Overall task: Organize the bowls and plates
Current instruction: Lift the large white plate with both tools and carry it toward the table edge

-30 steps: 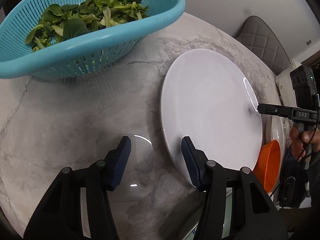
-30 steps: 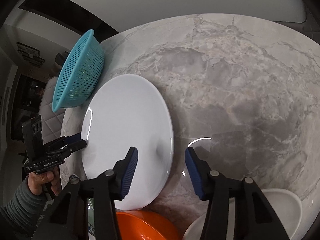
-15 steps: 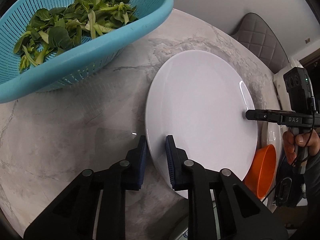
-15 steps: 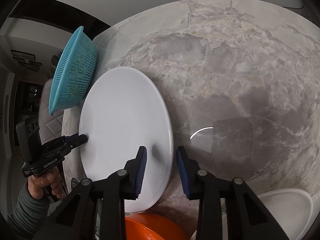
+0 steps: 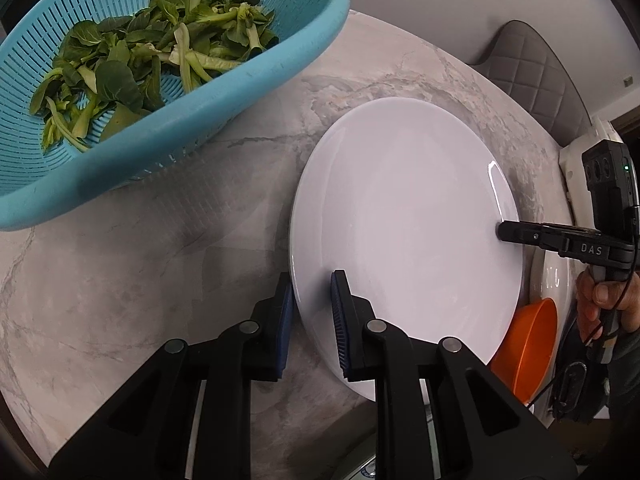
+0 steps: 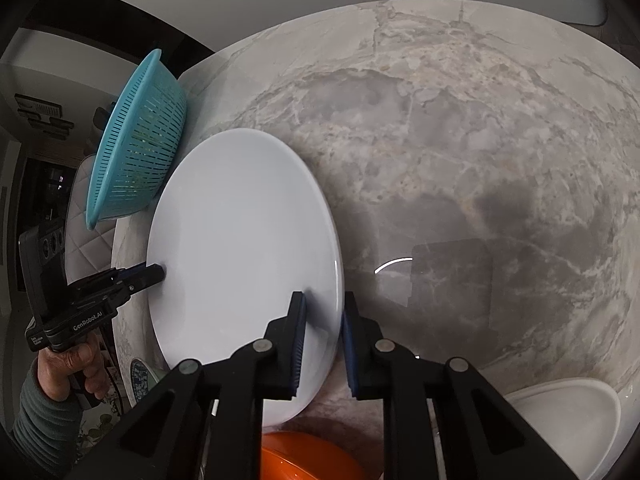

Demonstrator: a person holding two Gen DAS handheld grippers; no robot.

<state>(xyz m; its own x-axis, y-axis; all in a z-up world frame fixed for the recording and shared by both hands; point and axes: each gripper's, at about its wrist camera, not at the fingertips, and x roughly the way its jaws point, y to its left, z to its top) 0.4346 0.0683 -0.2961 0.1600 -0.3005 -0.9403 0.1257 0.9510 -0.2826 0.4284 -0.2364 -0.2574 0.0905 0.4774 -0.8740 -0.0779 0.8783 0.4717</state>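
Note:
A large white plate [image 5: 400,220] lies over the marble table [image 5: 140,260], gripped at two opposite rims. My left gripper [image 5: 312,280] is shut on its near-left rim, one blue pad on top and one beneath. In the right wrist view this gripper [image 6: 158,270] sits at the plate's [image 6: 240,240] far edge. My right gripper [image 6: 322,300] has the other rim between its pads, jaws closing and pads touching; the left wrist view shows it [image 5: 502,230] too. An orange bowl [image 5: 532,340] sits partly under the plate's edge. I cannot tell whether the plate is off the table.
A blue colander [image 5: 240,92] of green leaves [image 5: 152,48] stands close to the plate's far-left side. A white dish [image 6: 568,420] sits at the table's near right. A patterned plate [image 6: 140,376] shows beyond the table edge. A grey quilted chair [image 5: 532,76] stands behind.
Both grippers' jaws have gone from wide open around the plate's rims to closed on them. The left gripper shifted a little, so the colander shows more of its inside.

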